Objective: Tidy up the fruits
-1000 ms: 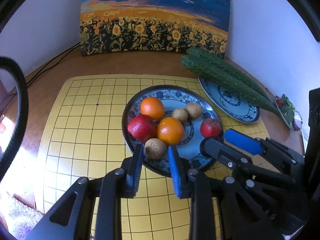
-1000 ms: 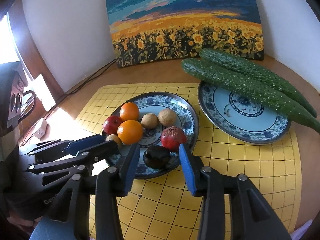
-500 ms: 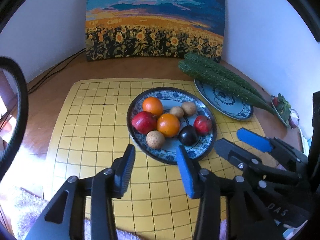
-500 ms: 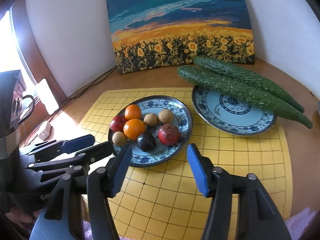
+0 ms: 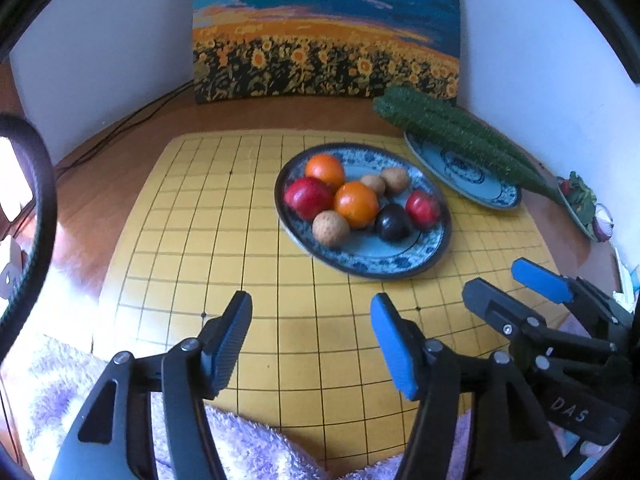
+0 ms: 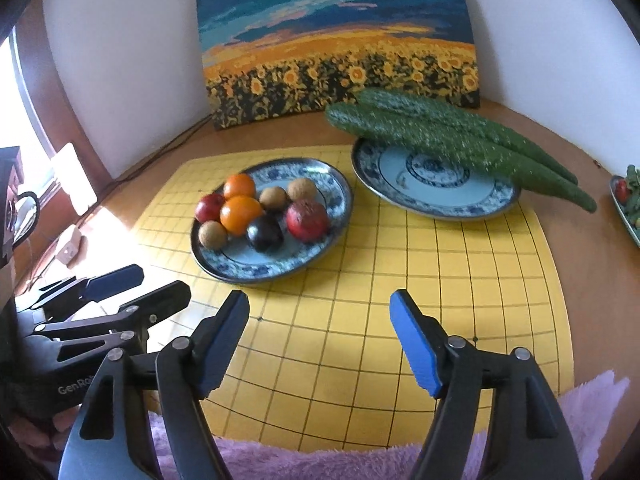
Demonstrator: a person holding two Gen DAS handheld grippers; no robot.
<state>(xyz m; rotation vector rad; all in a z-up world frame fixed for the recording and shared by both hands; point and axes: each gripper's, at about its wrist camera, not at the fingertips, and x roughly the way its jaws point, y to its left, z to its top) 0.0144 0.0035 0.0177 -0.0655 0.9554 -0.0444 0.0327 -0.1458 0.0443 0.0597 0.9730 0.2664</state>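
The left gripper (image 5: 311,332) has its jaws spread wide with nothing between them, hanging above the yellow grid mat (image 5: 208,240). The right gripper (image 6: 320,334) is likewise spread and empty, just beside it.

Ahead of both pairs of jaws, well apart from the tips, sits the fruit plate (image 6: 320,252) with 8 pieces crowded together: a dark plum (image 6: 265,233) nearest the right jaws, a brown longan-like fruit (image 5: 330,228) nearest the left jaws, 2 oranges (image 5: 356,204), 2 red fruits (image 6: 307,219) and 2 more brown ones behind.

These look light, round and smooth-skinned, so likely to roll or slip; the plum probably bruises easily. A grip across the widest middle, gently, seems safest.

Farther right of the jaws, 2 cucumbers (image 6: 460,140) lie across a second plate (image 6: 400,196).
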